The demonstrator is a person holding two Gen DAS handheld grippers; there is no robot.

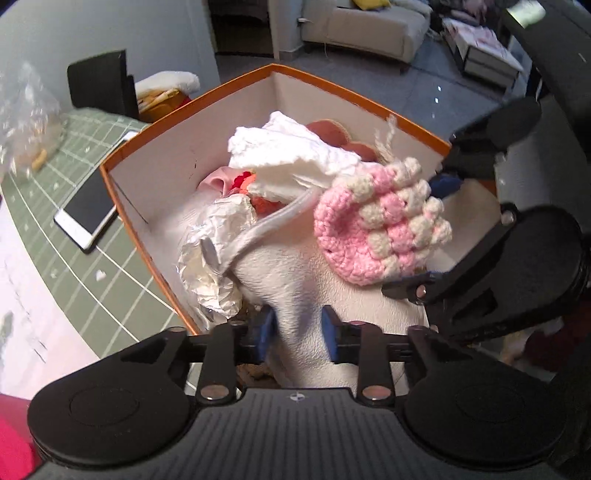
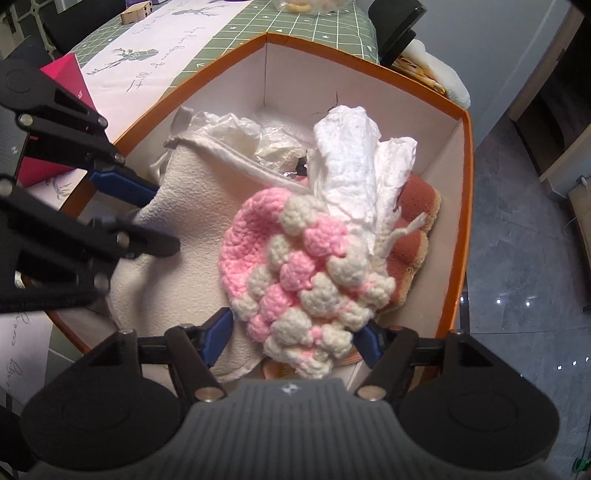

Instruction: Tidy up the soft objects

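Inside the orange cardboard box (image 2: pixel 466 206), your left gripper (image 1: pixel 299 326) stands open around cream fleece cloth (image 1: pixel 295 273); your right gripper (image 2: pixel 291 338) open around pink-and-cream crocheted hat (image 2: pixel 295 269)

Setting: a home living area. Indicators: a beige upholstered sofa (image 1: pixel 373 29) standing on a grey polished tile floor (image 2: pixel 524 229); a worktop covered by a green grid-pattern tablecloth (image 1: pixel 107 236); a smartphone (image 1: pixel 88 208) lying on that cloth; a dark chair back (image 1: pixel 99 83) at the worktop edge.
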